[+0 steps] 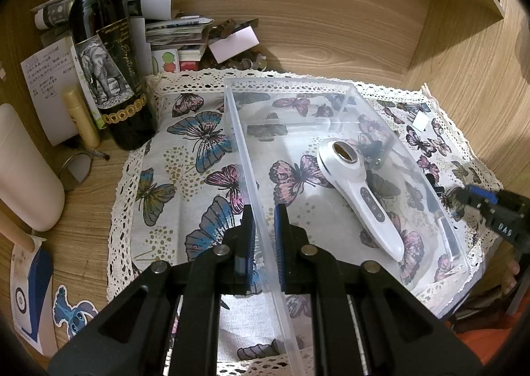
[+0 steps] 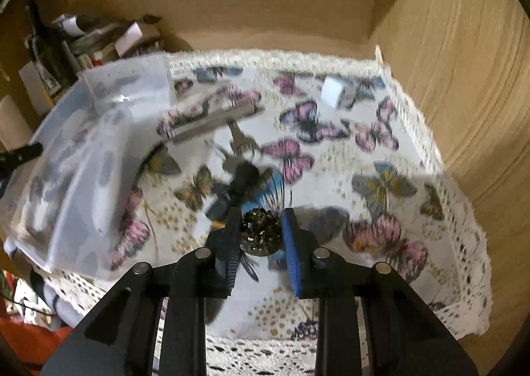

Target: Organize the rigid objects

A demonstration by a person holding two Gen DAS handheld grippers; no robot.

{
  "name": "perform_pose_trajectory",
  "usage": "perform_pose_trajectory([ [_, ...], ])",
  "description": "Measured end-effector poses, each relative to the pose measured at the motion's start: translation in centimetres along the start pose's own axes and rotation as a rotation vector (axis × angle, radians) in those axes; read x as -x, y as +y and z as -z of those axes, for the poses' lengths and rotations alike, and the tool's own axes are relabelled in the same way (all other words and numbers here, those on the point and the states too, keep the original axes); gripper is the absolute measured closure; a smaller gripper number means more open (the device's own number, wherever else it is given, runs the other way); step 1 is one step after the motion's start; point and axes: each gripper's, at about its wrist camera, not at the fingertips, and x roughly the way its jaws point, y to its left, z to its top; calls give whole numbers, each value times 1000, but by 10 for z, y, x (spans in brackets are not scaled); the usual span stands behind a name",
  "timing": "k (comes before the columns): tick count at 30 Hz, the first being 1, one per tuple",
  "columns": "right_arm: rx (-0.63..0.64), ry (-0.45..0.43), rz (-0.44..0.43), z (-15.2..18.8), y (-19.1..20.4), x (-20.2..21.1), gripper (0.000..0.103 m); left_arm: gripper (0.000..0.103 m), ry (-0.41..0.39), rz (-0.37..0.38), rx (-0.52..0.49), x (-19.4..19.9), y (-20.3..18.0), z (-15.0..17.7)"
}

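A clear plastic box sits on a butterfly-print cloth. A white handheld device lies inside the box. My left gripper is shut on the box's left wall. My right gripper is shut on a dark, gold-speckled round object above the cloth, to the right of the box. The right gripper also shows at the right edge of the left wrist view. A metal bar, a wrench-like tool, a dark tool and a white cube lie on the cloth.
A wine bottle, papers, a gold tube, a white bottle and small clutter stand at the back left. Wooden walls close in the back and right. A small ring mirror lies by the bottle.
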Motion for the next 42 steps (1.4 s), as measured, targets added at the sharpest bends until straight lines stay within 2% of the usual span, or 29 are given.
perform_pose_trajectory([
  [12, 71, -205, -96, -49, 38, 35, 81, 91, -1, 4, 3, 0, -1, -2],
  [17, 112, -242, -161, -63, 58, 37, 81, 91, -1, 3, 3, 0, -1, -2],
  [24, 207, -220, -256, -72, 99, 23, 81, 91, -2, 5, 4, 1, -2, -3],
  [30, 272, -161, -295, -74, 126, 0, 81, 91, -3, 8, 4, 0, -2, -3],
  [37, 303, -112, -326, -73, 141, -13, 80, 91, -4, 16, 7, -2, -1, -5],
  [42, 306, -122, -316, -73, 139, -9, 78, 91, -4, 15, 7, -1, 0, -5],
])
